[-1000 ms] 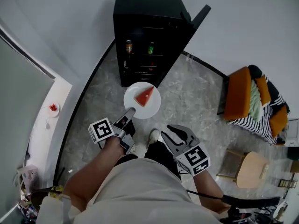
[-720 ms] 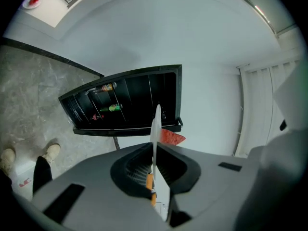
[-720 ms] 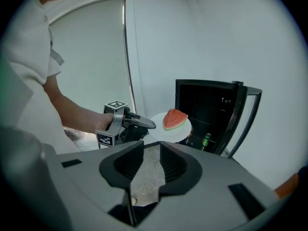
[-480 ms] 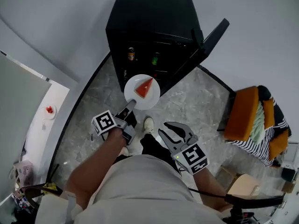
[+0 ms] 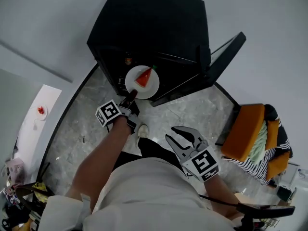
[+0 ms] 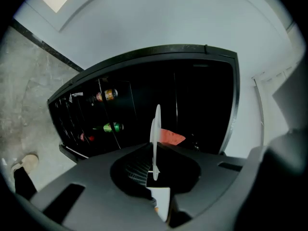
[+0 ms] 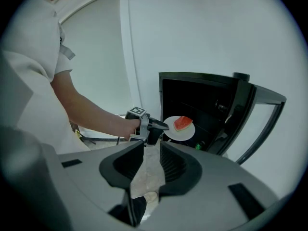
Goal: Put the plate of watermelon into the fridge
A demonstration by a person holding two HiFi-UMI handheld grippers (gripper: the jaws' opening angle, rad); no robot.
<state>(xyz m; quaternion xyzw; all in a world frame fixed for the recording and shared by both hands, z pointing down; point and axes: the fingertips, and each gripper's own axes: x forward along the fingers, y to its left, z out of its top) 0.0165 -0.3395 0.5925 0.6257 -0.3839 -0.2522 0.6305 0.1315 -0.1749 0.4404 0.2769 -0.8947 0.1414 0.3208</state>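
Holding the plate (image 5: 147,88) only by its near rim, the left gripper (image 5: 130,95) has its jaws closed tight on the thin edge. The watermelon slice (image 5: 143,77) lies on the plate a little toward the far side. The plate hangs at the mouth of the fridge (image 5: 149,28), just in front of the dark shelves, and I judge it is not yet set down.

What worries me is the grip: one pinch on the rim, with all the weight beyond it. If my wrist drops or I push in too quickly, the plate can tip and the slice can slide off. The far rim can also hit a shelf edge, or the green bottle (image 6: 113,127) at 9 o'clock from the plate. The fridge door (image 5: 226,57) stands open at 2 o'clock and seems clear.

My left arm is stretched forward toward 12 o'clock. The right gripper (image 5: 172,134) waits low at 5 o'clock from the plate, beside my body. Its jaws stand apart with nothing between them.
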